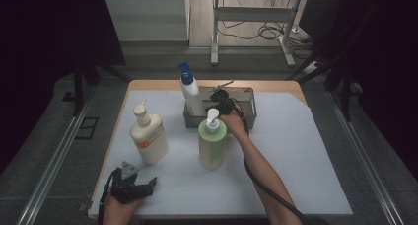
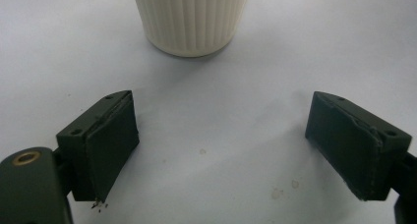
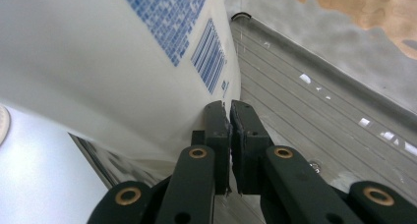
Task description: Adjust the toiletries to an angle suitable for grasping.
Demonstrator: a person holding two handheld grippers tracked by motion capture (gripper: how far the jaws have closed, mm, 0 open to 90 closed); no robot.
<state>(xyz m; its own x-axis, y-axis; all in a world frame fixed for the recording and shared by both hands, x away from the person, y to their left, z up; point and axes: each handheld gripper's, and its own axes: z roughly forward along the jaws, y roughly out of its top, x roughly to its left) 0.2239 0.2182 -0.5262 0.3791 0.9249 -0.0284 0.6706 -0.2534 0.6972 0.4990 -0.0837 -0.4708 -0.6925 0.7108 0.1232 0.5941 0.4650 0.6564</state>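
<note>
At the centre of the high view, the right claw (image 1: 219, 105) sits in the grey tray (image 1: 249, 117), jaws pressed together on nothing, right against the white bottle (image 1: 191, 94) with the blue cap that stands in the tray's left end. In front, lower in the frame, a green pump bottle (image 1: 212, 145) blocks the near side. Left of centre stands a cream pump bottle (image 1: 149, 138). Lower left, the left claw (image 1: 134, 184) rests on the surface (image 1: 296, 156), jaws wide, empty, cream bottle just ahead.
</note>
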